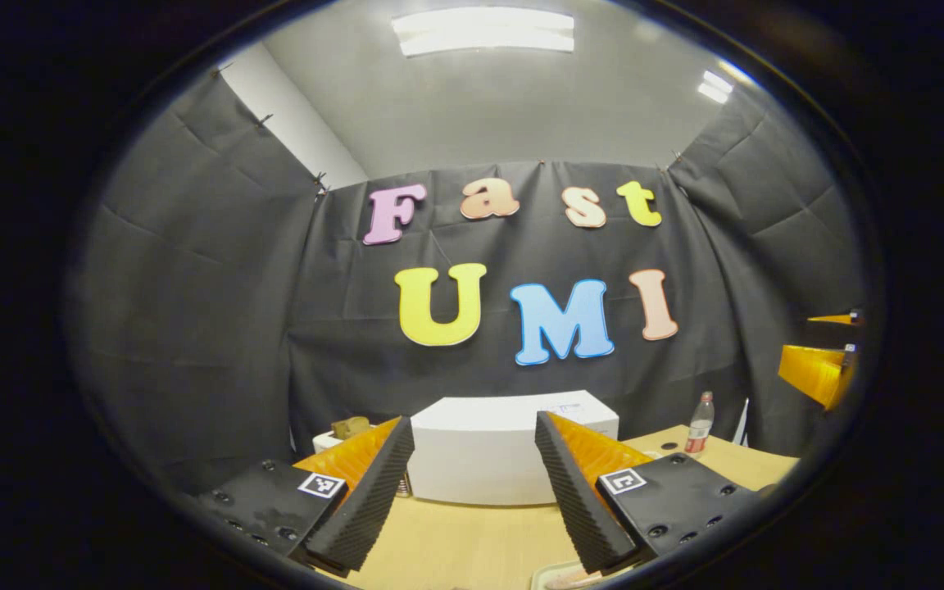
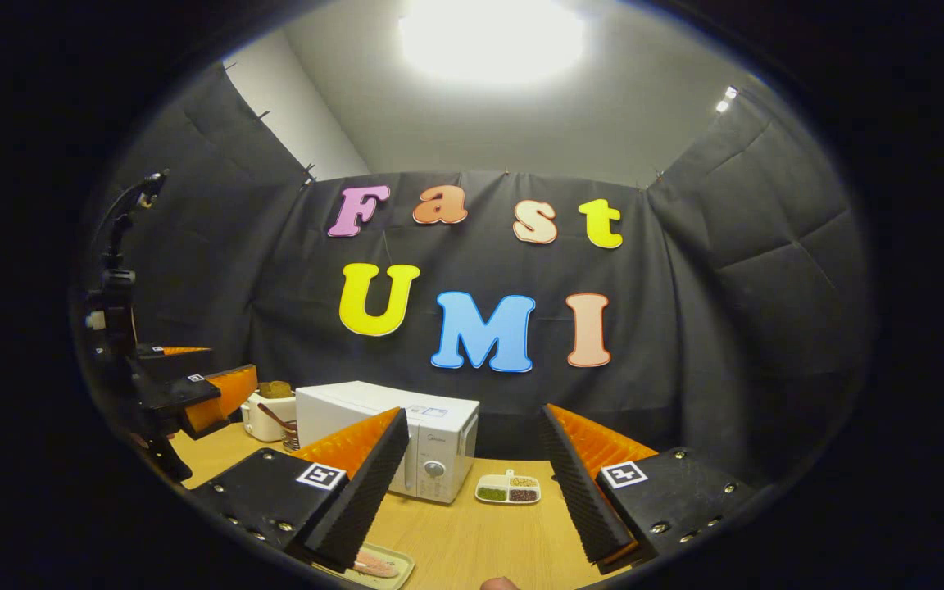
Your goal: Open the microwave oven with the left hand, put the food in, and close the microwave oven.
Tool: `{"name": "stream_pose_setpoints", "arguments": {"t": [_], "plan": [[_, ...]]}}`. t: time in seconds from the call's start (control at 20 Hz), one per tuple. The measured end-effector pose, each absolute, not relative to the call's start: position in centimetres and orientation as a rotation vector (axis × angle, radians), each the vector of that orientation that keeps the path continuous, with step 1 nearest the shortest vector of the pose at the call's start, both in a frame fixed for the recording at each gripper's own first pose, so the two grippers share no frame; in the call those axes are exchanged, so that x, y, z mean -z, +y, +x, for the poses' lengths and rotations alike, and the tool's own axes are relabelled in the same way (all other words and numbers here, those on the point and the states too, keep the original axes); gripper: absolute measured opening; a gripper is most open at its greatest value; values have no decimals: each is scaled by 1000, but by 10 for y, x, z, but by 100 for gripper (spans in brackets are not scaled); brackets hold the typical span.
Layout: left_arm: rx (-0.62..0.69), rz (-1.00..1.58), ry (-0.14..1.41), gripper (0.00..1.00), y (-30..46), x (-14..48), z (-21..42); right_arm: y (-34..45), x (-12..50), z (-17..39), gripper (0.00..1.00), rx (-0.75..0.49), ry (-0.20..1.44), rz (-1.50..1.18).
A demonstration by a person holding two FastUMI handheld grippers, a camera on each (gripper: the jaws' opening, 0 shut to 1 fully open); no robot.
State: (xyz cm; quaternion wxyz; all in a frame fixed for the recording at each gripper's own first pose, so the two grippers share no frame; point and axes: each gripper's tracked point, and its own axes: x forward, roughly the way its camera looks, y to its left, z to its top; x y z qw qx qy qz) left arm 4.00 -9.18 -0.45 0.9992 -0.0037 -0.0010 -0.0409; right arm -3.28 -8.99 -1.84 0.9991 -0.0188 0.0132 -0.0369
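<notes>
A pale wooden worktop (image 2: 472,533) fills the black-draped booth. The white microwave oven (image 2: 406,442) stands shut at the back. Both the left gripper (image 1: 472,492) and right gripper (image 2: 472,492) gape wide, empty, above the worktop.

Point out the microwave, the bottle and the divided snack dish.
microwave (image 2: 431,459): right gripper view, on its front control panel.
bottle (image 1: 698,426): left gripper view, on its body.
snack dish (image 2: 508,488): right gripper view, on the middle of the dish.
</notes>
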Motion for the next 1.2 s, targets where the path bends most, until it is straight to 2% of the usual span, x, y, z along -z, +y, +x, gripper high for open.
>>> {"name": "stream_pose_setpoints", "arguments": {"t": [0.3,0.55,0.95,1.2], "plan": [[143,-17,7,97,-130,10,85,-112,21,-34,98,92,36,-46],[220,-37,17,96,-166,28,128,-131,24,-23,98,174,51,-57],[317,-29,81,97,-209,91,188,-152,33,-4,98,307,92,-77],[371,-36,180,97,-238,148,214,-155,40,-4,98,356,125,-102]]}}
